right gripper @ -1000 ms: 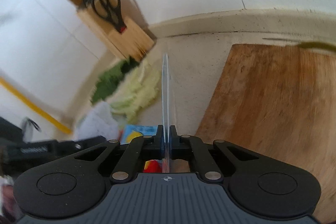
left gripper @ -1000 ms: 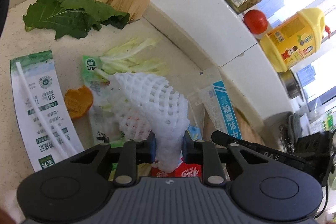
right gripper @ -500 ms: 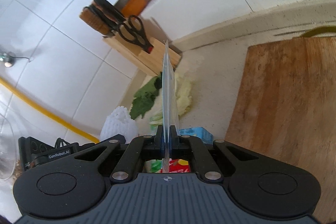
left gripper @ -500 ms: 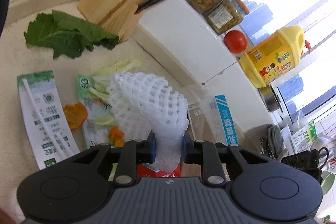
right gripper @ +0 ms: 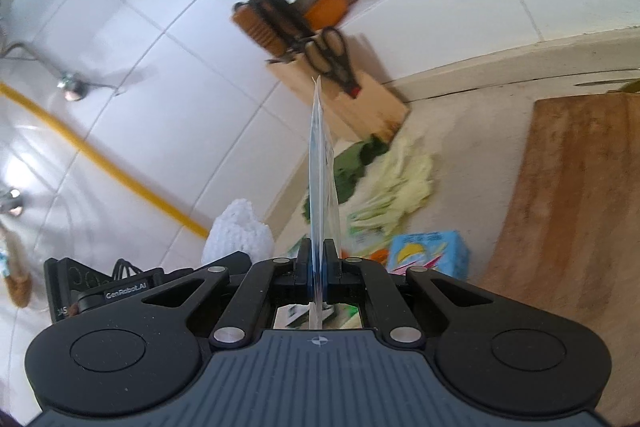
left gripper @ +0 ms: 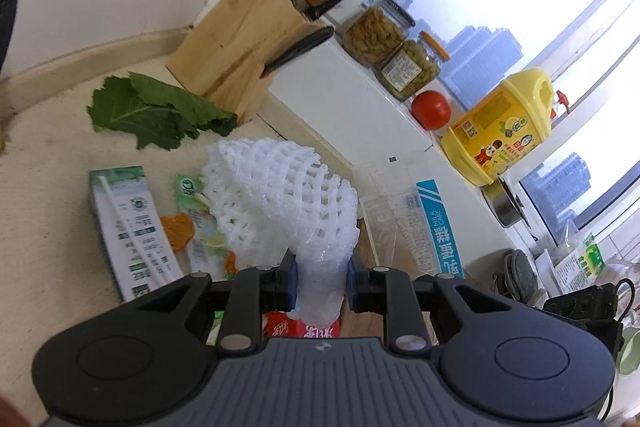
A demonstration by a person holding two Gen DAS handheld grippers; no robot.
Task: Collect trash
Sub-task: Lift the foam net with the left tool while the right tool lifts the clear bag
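We've got left tongs point(left gripper: 319, 281) pinching the foam net point(left gripper: 280, 203) by its tail, right tongs point(right gripper: 318, 267) clamped on a thin plastic bag point(right gripper: 322, 163) edge; either could slip out mid-carry.

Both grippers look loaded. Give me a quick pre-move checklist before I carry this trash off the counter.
1. Left gripper shut on the foam net: ok.
2. Right gripper shut on the clear plastic wrapper: ok.
3. Foam net lifted clear of the counter: ok.
4. Bin in view: not ok, none visible.
5. Trash left behind: not ok, milk carton and blue box remain.
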